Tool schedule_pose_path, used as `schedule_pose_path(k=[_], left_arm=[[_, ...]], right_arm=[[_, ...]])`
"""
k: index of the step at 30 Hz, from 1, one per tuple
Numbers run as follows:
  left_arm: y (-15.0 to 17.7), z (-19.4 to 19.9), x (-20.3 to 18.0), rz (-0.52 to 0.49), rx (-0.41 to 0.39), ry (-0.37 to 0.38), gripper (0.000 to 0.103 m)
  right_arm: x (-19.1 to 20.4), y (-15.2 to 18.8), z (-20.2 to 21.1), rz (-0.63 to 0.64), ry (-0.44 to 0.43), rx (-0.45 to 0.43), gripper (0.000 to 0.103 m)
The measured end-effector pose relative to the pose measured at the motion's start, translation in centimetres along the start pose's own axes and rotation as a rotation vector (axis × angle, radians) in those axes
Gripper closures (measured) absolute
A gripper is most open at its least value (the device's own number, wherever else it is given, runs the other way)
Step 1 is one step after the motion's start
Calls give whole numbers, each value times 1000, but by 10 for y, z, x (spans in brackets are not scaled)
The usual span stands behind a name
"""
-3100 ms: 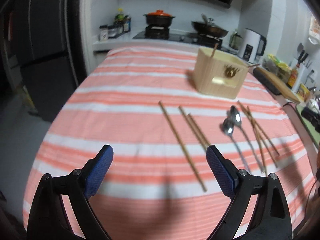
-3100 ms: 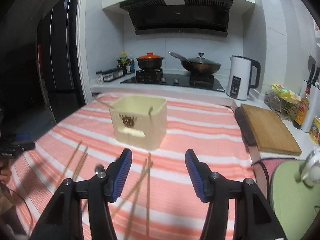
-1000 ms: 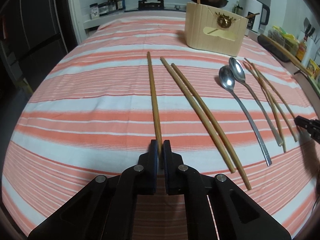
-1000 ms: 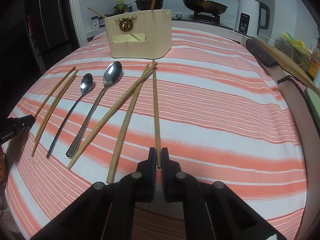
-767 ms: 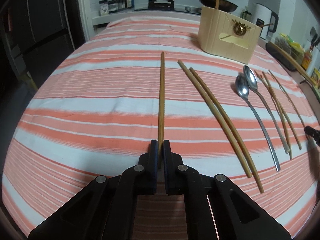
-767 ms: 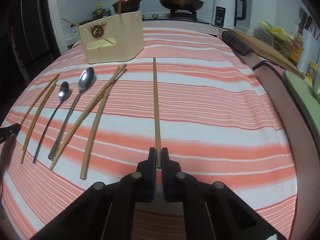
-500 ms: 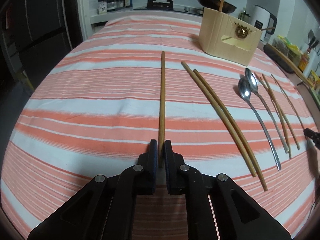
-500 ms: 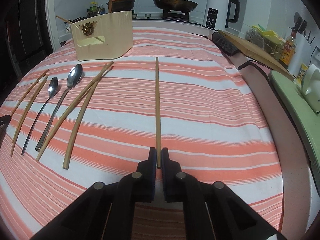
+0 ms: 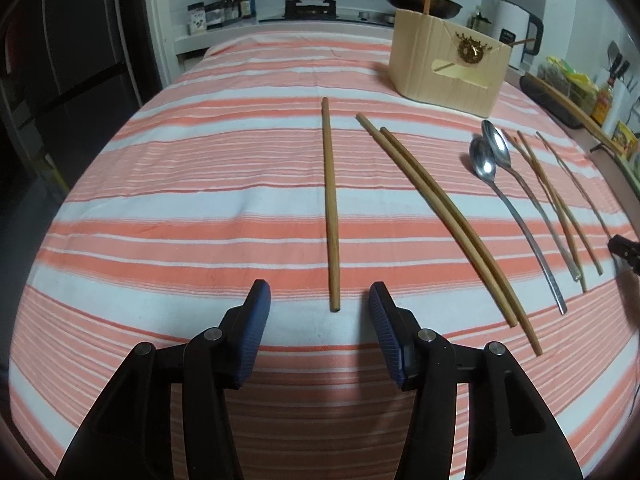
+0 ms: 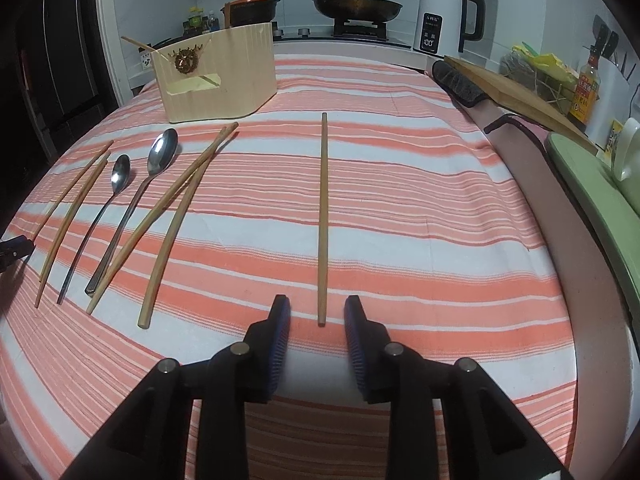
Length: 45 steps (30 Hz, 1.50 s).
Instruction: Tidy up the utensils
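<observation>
Both my left gripper (image 9: 318, 300) and right gripper (image 10: 316, 314) have just opened, releasing one chopstick (image 9: 330, 208) each flat on the striped cloth (image 9: 180, 208), straightened apart from the spoons (image 9: 492, 156) and holder box (image 9: 448, 66).

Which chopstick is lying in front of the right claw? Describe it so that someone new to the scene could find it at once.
Start at the wooden utensil box standing on the striped tablecloth. To its right, one chopstick lies alone, pointing straight away from the right claw, whose jaws have just been opening around its near tip. Unlike the crossed pair and spoons further left, it has bare cloth on both sides.
</observation>
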<state>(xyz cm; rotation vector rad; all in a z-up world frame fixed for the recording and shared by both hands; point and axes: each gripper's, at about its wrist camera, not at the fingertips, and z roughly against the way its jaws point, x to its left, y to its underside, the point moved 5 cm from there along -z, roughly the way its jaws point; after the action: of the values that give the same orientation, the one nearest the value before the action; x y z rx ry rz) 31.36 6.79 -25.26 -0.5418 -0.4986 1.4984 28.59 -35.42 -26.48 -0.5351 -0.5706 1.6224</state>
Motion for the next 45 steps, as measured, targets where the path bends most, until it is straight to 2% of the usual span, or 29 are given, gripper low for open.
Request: schedule_pose_path(k=[2, 3, 4, 6, 8, 13, 30, 37, 45], left_arm=[[0, 0, -1, -6, 0, -3, 52], [0, 0, -1, -8, -1, 2, 61], [-1, 0, -2, -13, -3, 10, 81], [-3, -1, -5, -26, -5, 14, 100], [-4, -1, -6, -31, -13, 3, 101], [-17, 18, -1, -21, -73, -1, 101], [-102, 123, 2, -35, -327, 41, 101], [-119, 156, -4, -39, -390, 73, 101], [-129, 172, -12, -34, -408, 123, 101]], right_arm=[[-1, -1, 0, 0, 0, -1, 74], [-1, -1, -1, -2, -1, -2, 74], [-1, -1, -1, -3, -1, 0, 74], [-2, -2, -2, -7, 6, -1, 77], [-4, -4, -3, -18, 8, 3, 98], [-5, -13, 6, -41, 2, -21, 98], [17, -93, 125, 21, 0, -325, 98], [26, -108, 160, 14, -28, -408, 98], [35, -119, 187, 22, -64, -462, 98]])
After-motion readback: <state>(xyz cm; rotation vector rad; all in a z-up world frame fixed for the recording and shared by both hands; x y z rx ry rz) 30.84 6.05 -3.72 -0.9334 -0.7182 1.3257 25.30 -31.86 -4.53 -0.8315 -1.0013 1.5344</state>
